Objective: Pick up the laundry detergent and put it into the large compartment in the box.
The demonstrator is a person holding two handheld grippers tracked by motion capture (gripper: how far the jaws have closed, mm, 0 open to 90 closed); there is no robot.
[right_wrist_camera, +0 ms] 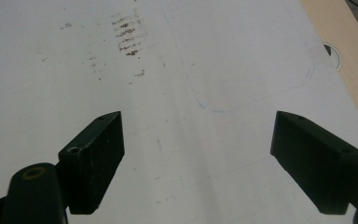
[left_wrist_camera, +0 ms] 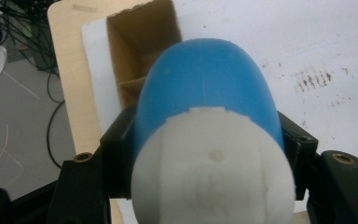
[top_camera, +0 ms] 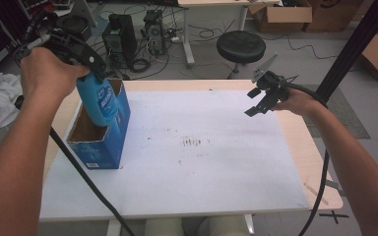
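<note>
High view: left gripper point(top_camera: 94, 69) clamped on a blue bottle point(top_camera: 97, 101), held upright with its lower end inside the open top of a blue cardboard box point(top_camera: 103, 147) standing at the left edge of the desk point(top_camera: 202, 196). Right gripper point(top_camera: 260, 101) hovering over the far right of the white desk cover, jaws apart, nothing between them.

Left gripper view: black jaws pressed against both sides of the blue bottle point(left_wrist_camera: 205, 88), white cap end point(left_wrist_camera: 212, 168) nearest the camera, brown box interior point(left_wrist_camera: 140, 51) beyond.

Right gripper view: jaws wide apart above the smudged white cover point(right_wrist_camera: 191, 70), desk edge at upper right.
</note>
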